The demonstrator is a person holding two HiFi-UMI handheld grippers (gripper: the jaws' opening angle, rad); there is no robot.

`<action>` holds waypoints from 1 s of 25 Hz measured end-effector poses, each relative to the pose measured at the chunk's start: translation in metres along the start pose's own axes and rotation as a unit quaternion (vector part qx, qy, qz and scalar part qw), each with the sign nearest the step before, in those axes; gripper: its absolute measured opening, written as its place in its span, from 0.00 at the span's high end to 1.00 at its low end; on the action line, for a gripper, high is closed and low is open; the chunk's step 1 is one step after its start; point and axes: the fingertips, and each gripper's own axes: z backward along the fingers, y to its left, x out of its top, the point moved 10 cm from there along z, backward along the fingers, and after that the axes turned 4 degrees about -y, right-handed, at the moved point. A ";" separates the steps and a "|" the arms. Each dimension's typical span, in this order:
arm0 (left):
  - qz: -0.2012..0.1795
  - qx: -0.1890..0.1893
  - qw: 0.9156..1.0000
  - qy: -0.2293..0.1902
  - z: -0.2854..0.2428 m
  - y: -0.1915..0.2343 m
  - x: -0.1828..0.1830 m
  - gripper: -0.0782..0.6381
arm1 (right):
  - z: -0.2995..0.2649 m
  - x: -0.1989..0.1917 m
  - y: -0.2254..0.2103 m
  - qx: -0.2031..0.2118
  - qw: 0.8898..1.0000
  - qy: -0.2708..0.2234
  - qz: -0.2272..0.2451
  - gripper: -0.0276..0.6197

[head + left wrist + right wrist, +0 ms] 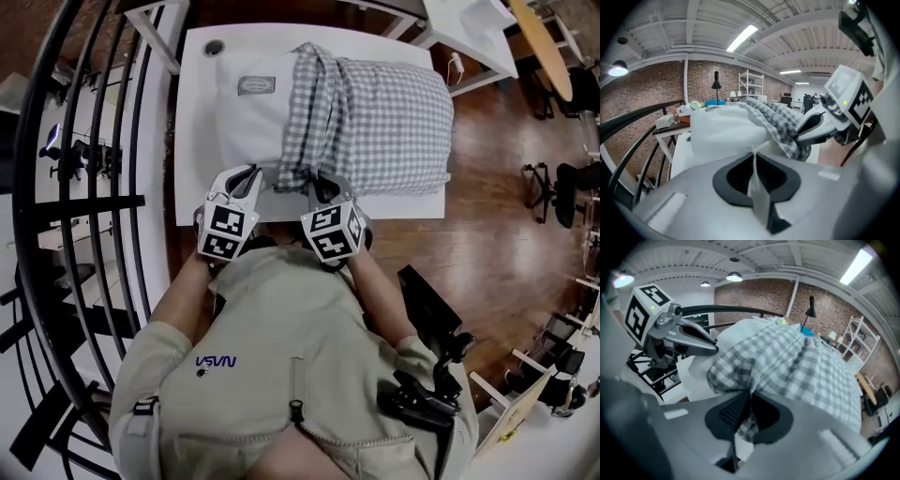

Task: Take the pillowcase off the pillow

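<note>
left claw (pixel 753 157) grips white pillow (pixel 246 117) | right claw (pixel 748 403) grips checked pillowcase (pixel 384 122) hem | label (pixel 256 84) unreadable | pillow nearly fills surface (pixel 195 141)

Pillow (pixel 246 122) fills table (pixel 195 141); left strip passable, railing (pixel 94 202) maybe close.

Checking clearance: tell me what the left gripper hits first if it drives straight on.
The left gripper, shut on an edge of the white pillow, would likely press straight into that same pillow.

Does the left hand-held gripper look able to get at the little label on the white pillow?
Probably yes: the label lies uncovered on the bare pillow, beyond the left hand-held gripper. But its jaws are shut on the pillow's near edge.
</note>
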 end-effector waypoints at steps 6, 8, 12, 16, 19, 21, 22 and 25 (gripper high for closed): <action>0.042 0.033 0.995 -0.084 0.036 0.037 0.027 0.85 | 0.062 -0.002 -0.035 -0.092 0.995 -0.025 0.019 0.93; 0.059 0.041 0.993 -0.092 0.040 0.047 0.025 0.85 | 0.074 -0.012 -0.052 -0.127 0.991 -0.015 0.028 0.93; 0.113 0.052 0.989 -0.082 0.045 0.058 0.008 0.86 | 0.073 -0.049 -0.086 -0.183 0.983 0.026 0.019 0.93; 0.137 0.047 0.989 -0.033 0.036 0.048 -0.026 0.86 | 0.040 -0.091 -0.092 -0.157 0.984 0.080 -0.019 0.93; 0.164 0.040 0.986 -0.005 0.026 0.034 -0.050 0.85 | 0.025 -0.106 -0.087 -0.129 0.986 0.098 -0.037 0.93; 0.164 0.033 0.986 0.002 0.028 0.029 -0.054 0.79 | 0.023 -0.109 -0.086 -0.119 0.987 0.094 -0.044 0.93; 0.161 0.030 0.987 0.001 0.032 0.029 -0.050 0.76 | 0.022 -0.109 -0.086 -0.115 0.988 0.091 -0.044 0.93; 0.130 0.036 0.990 -0.039 0.055 0.028 -0.020 0.78 | 0.020 -0.110 -0.087 -0.105 0.990 0.085 -0.045 0.93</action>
